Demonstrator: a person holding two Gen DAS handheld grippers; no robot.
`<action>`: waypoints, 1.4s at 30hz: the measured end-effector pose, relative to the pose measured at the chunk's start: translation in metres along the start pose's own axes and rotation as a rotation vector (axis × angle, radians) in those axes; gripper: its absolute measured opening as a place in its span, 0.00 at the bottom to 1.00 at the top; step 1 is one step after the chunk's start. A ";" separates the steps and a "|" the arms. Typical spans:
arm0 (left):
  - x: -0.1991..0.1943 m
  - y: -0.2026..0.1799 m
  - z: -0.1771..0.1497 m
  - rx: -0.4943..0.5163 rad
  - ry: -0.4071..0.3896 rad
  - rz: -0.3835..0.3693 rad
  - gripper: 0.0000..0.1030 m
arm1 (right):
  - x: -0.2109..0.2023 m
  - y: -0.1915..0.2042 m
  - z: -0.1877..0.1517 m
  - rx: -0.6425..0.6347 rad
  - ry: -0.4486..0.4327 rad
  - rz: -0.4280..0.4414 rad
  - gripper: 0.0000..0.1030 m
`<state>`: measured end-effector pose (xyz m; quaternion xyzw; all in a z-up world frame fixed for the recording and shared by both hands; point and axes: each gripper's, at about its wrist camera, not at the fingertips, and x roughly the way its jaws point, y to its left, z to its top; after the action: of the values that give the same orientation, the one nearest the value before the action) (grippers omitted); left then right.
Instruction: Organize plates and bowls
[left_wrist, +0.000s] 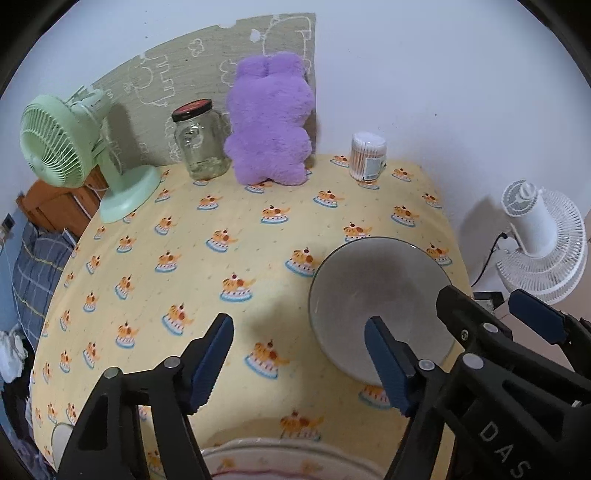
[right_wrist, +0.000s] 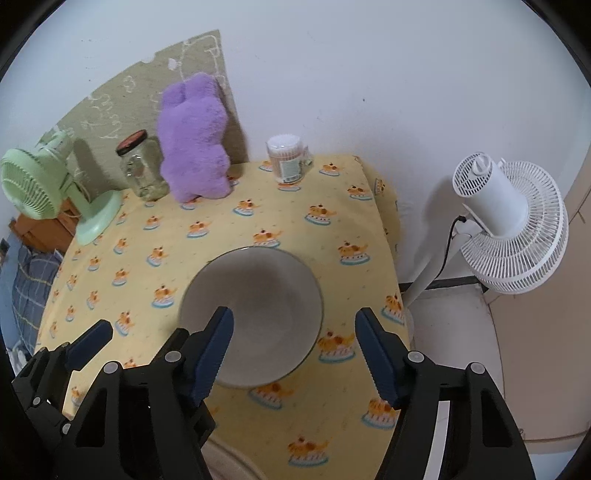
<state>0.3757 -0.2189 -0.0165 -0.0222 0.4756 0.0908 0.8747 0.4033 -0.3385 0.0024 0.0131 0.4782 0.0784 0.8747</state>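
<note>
Bowl (right_wrist: 251, 317): on table at 12 o'clock of right gripper (right_wrist: 293, 354), unheld. Plate (left_wrist: 291, 458): near edge, 6 o'clock. Left gripper (left_wrist: 299, 363): jaws apart, empty. Stacking not yet done.

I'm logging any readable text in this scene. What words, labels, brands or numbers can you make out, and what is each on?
"DAS": white letters on the black body of the right gripper, at the lower right of the left wrist view; the word may run on out of frame.
Cotton swab tub: a label with a green patch, too small to read.
Jar: nothing readable on the dark lid.
Wall sheet: only white line drawings, no words.
</note>
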 end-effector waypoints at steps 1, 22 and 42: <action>0.007 -0.003 0.002 -0.007 0.013 0.002 0.68 | 0.005 -0.002 0.002 -0.002 0.003 -0.004 0.69; 0.071 -0.020 0.014 -0.017 0.127 -0.001 0.30 | 0.084 -0.016 0.016 0.035 0.127 0.037 0.21; 0.055 -0.029 0.005 0.004 0.167 -0.021 0.31 | 0.069 -0.025 0.004 0.087 0.169 0.045 0.21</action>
<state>0.4140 -0.2389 -0.0611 -0.0330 0.5466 0.0785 0.8330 0.4458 -0.3531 -0.0553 0.0553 0.5527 0.0777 0.8279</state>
